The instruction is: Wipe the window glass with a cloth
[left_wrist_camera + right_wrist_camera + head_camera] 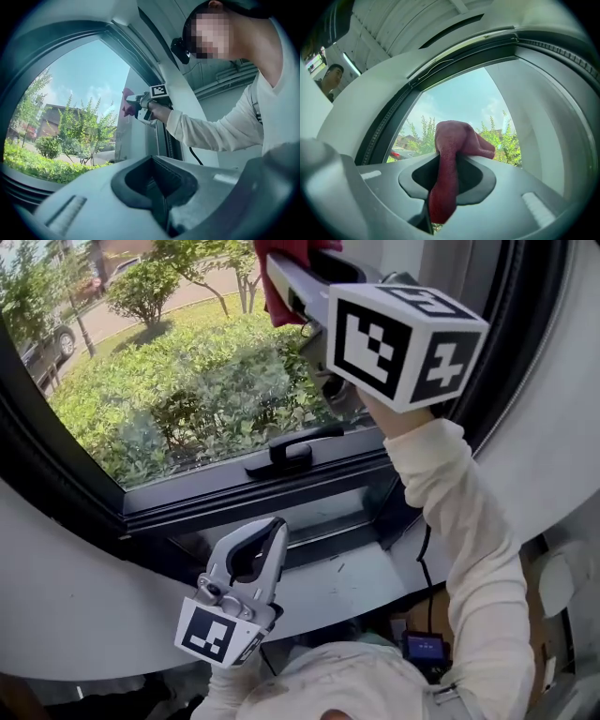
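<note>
A dark red cloth [277,296] is pressed against the upper part of the window glass [178,381], with my right gripper [279,270] shut on it. In the right gripper view the cloth [451,150] bulges out between the jaws of the right gripper [445,187], against the glass [459,105]. My left gripper [270,529] hangs low in front of the sill, shut with nothing in it. The left gripper view shows its closed jaws [157,187], and farther up the right gripper [143,105] with the cloth [126,107] on the pane [70,103].
A black window handle [291,451] sits on the lower frame bar [244,498]. The dark frame [525,343] runs up the right side. Below is a white sill [356,582]. A small device with a screen [424,648] hangs at the person's waist.
</note>
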